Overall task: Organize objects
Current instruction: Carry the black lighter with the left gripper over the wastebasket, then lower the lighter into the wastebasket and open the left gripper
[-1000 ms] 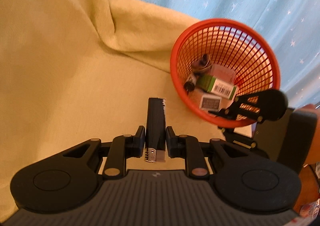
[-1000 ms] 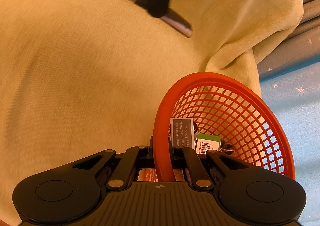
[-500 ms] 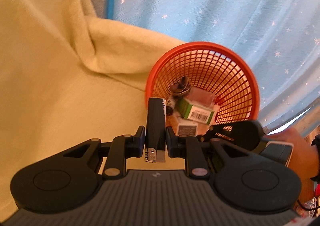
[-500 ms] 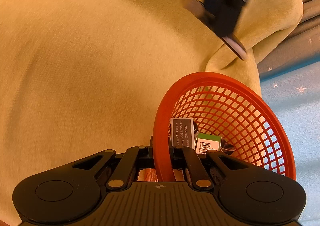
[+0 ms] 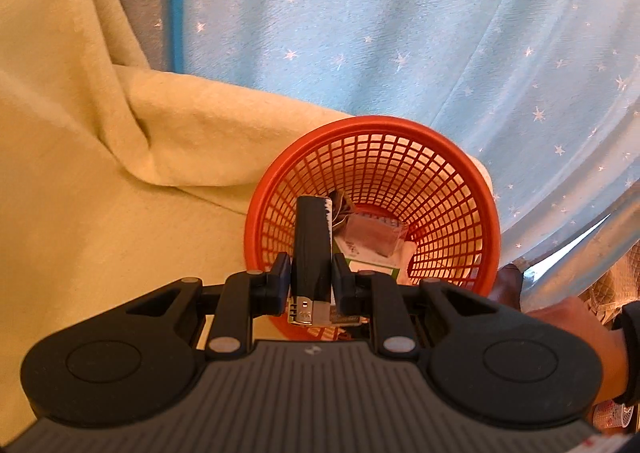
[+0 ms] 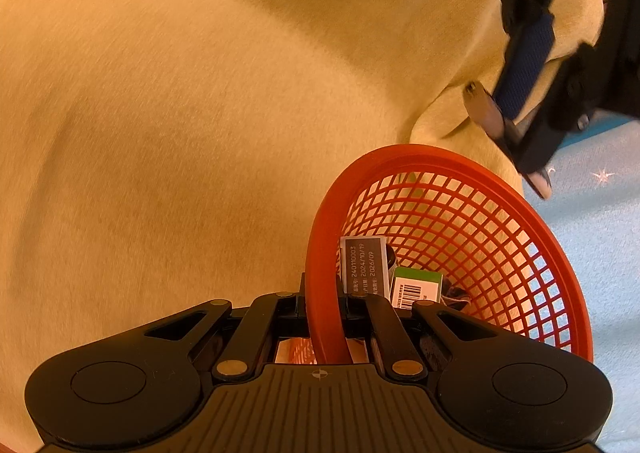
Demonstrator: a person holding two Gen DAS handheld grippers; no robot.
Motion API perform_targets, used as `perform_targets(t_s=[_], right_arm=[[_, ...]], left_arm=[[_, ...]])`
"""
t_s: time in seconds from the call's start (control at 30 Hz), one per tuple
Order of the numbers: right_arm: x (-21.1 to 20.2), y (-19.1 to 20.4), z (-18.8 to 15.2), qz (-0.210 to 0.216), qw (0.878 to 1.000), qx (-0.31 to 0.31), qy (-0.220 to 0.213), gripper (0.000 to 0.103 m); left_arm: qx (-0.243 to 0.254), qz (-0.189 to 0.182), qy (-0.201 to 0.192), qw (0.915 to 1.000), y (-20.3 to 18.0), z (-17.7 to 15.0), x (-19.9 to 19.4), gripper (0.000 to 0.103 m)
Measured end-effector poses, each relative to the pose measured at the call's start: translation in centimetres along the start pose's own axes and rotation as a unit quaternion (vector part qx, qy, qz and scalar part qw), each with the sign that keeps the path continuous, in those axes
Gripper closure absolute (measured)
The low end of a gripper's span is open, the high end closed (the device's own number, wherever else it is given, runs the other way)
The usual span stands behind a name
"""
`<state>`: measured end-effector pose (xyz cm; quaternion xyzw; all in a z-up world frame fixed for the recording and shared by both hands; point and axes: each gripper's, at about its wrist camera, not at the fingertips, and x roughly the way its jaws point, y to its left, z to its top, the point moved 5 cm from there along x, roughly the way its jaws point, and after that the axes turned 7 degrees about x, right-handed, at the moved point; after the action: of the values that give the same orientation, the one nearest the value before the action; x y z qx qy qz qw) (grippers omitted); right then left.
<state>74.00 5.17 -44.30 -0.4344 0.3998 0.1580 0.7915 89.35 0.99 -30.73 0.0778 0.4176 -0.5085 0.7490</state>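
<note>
We see an orange-red mesh basket (image 5: 476, 189), a black lighter (image 5: 312, 245) with a silver metal end, a pale yellow cloth (image 5: 80, 193), a light blue fabric (image 5: 400, 33) with small white stars, and a green-and-white barcoded box (image 6: 416, 287).

We see an orange basket (image 5: 476, 189) of smooth, slightly glossy plastic mesh resting on a matt, fuzzy yellow cloth (image 5: 100, 181). The black lighter (image 5: 312, 241) has a glossy plastic body and a shiny metal cap. Behind hangs soft blue star-printed fabric (image 5: 400, 33); our left gripper (image 5: 310, 279) looks matt black plastic.
</note>
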Motion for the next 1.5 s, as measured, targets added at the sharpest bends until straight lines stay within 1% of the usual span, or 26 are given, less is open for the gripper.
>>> perform_targets(t_s=[0.6, 0.63, 0.67, 0.77, 0.9, 1.37, 1.5], right_arm=[[-0.1, -0.5, 0.1, 0.004, 1.000, 0.007, -0.004, 0.101], [-0.1, -0.4, 0.1, 0.004, 1.000, 0.006, -0.005, 0.101], [-0.1, -0.4, 0.1, 0.005, 1.000, 0.006, -0.005, 0.101], [-0.3, -0.6, 0.1, 0.004, 1.000, 0.008, -0.006, 0.101], [-0.3, -0.6, 0.0, 0.004, 1.000, 0.008, -0.007, 0.101], [-0.3, -0.6, 0.2, 0.004, 1.000, 0.008, -0.001, 0.101], [-0.4, -0.6, 0.1, 0.005, 1.000, 0.007, 0.005, 0.101]], left_arm=[[0.008, -0.015, 0.009, 0.9998, -1.3, 1.6, 2.6, 0.085], [0.007, -0.013, 0.010, 0.9998, -1.3, 1.6, 3.0, 0.077], [0.006, -0.012, 0.012, 0.9998, -1.3, 1.5, 3.3, 0.075], [0.013, -0.009, 0.017, 0.9997, -1.5, 1.4, 3.6, 0.075], [0.010, -0.008, 0.017, 0.9998, -1.4, 1.3, 3.5, 0.075], [0.003, 0.015, 0.026, 0.9995, 0.6, 0.2, 2.5, 0.076], [0.000, 0.027, 0.030, 0.9992, 1.2, -0.4, 2.0, 0.075]])
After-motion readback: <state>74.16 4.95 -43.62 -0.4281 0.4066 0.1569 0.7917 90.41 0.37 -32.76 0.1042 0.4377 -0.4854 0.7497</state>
